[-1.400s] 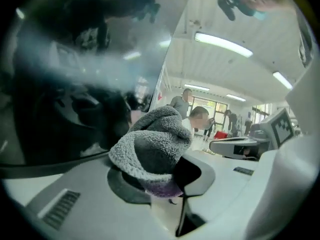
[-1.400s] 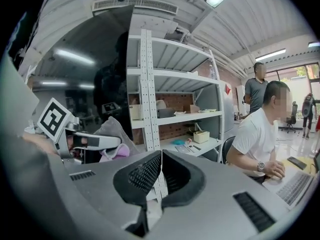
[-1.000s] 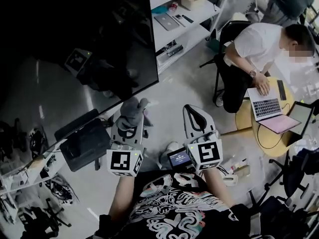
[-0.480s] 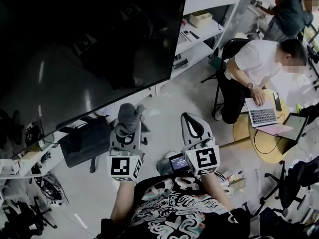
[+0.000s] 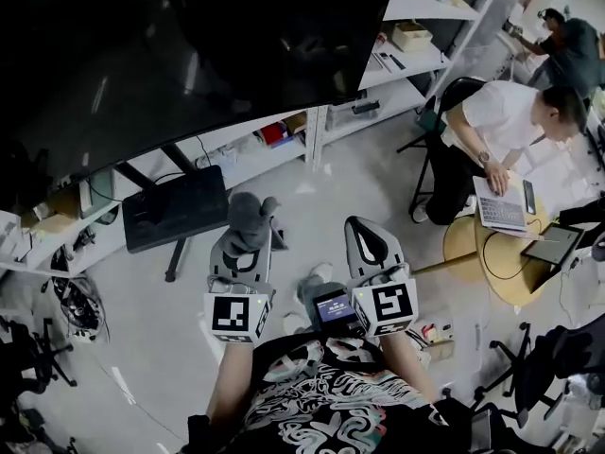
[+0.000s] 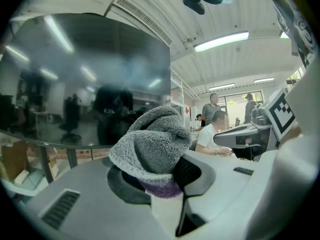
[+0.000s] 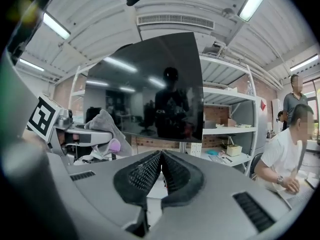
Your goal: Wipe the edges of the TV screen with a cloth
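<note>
Meanwhile, the cloth sits clear of the screen and no edge is being wiped.

Nearest, the left gripper (image 5: 244,242) is clamped on a bunched grey cloth (image 6: 152,144) that bulges above its tips. Beside it the right gripper (image 7: 161,169) has its jaws pressed together with nothing between them. Over the last second both grippers kept their place in the head view, while the lower edge (image 5: 217,135) of the TV screen (image 5: 189,45) slid upward and away, uncovering the black stand (image 5: 175,206) and more floor beneath. The cloth is therefore well apart from the screen. This looks like repositioning rather than wiping, and the left gripper would need to carry the cloth up to that lower edge.
</note>
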Motion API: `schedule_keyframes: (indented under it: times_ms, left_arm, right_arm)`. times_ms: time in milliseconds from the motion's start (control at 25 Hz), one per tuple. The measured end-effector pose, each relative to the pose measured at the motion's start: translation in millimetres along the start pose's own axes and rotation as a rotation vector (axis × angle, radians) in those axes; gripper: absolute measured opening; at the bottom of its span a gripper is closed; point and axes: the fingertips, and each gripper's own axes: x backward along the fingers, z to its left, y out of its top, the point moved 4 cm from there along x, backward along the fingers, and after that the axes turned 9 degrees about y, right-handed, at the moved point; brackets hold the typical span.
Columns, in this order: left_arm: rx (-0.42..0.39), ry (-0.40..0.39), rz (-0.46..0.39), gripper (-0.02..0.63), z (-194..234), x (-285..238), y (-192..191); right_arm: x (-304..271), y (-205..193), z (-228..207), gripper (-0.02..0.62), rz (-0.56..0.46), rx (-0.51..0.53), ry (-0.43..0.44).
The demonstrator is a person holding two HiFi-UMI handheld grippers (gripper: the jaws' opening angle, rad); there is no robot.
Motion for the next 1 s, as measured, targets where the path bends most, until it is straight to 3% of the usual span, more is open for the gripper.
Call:
schedule_keyframes:
  times_ms: [120, 360, 760, 1000]
  left_arm:
    - [-0.022, 0.018, -0.006, 0.118, 3, 37, -3]
    - [-0.011, 0.062, 0.003, 0.118, -5, 84, 1]
    - [-0.024, 0.096, 0.001, 0.118, -71, 103, 11]
    - [-0.024, 0.116, 0.0, 0.118, -133, 110, 11]
  right_arm:
    - [17, 0, 29, 0.029, 0.007, 0.049, 0.025]
    - [54, 5, 57, 0.029, 0.01, 0.049, 0.063]
    - [104, 5, 36, 0.029, 0.001, 0.061, 0.141]
    - [152, -12, 0, 0.029, 0.008, 0.053, 0.17]
